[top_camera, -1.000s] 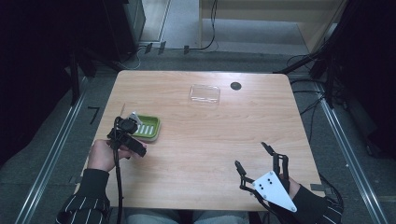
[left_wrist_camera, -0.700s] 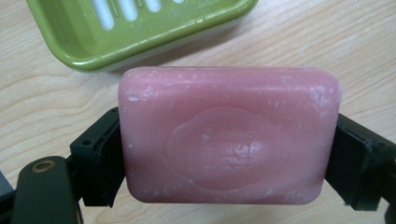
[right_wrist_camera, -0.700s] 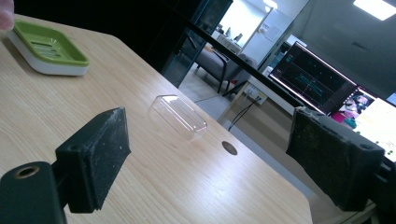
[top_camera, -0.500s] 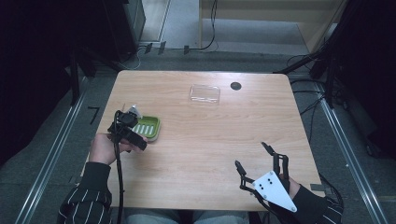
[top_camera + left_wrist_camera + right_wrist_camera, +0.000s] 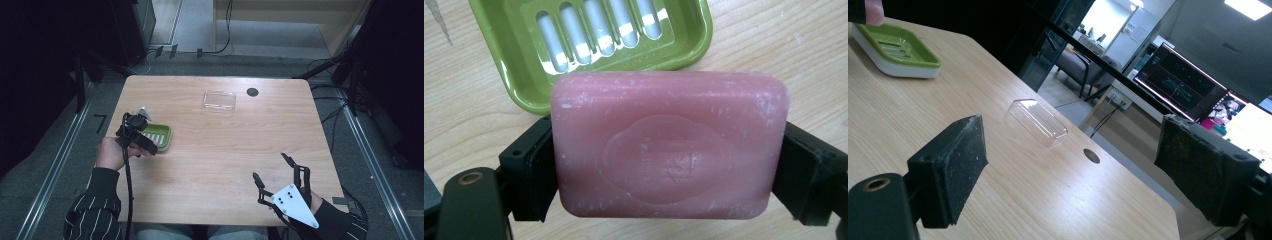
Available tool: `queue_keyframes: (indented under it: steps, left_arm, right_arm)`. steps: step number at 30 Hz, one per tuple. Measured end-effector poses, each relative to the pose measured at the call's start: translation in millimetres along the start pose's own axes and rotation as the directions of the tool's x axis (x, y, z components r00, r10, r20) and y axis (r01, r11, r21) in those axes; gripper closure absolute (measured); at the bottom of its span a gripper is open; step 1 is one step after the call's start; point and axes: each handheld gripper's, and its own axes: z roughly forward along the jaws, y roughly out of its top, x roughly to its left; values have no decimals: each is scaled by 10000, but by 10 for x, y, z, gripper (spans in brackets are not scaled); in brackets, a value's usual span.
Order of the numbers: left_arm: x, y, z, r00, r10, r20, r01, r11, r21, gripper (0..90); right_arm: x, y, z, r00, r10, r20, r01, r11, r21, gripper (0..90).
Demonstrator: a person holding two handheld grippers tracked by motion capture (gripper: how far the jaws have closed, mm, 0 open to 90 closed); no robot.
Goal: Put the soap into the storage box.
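A wooden table (image 5: 220, 150) seen from above, with a person's two hand-held grippers working at it. The left gripper (image 5: 136, 136) sits at about nine o'clock on the tabletop, and its two black jaws are clamped on the short ends of a pink soap bar (image 5: 669, 150), holding it flat-side-up just in front of a green soap dish (image 5: 589, 45) with a slotted white insert. In the left gripper view the bar is suspended at the dish's near rim, not over the tray itself. The right gripper (image 5: 282, 180) rests at about five o'clock, well apart from the soap, its jaws spread wide with nothing between them. A clear plastic lid (image 5: 219, 100) lies at about twelve o'clock, beside a small dark hole (image 5: 252, 92) in the tabletop. The likely aim is setting the soap into the dish, and several things could spoil it (soap is slick, and the pads hold it by its narrow ends): the bar may twist or slide out mid-move; released too early, it would land on the rim, tip the light dish or skid onto the wood; pressing down could shove the dish, since no gripper steadies it.
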Motion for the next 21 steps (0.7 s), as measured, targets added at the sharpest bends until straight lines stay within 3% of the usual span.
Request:
queue_keyframes:
  steps: [21]
  left_arm:
    - [39,179,-33,9999,25,125,-22,9997,-239,140]
  right_arm:
    - [-7,-5,-10,10000,14,54,-14,10000,78,133]
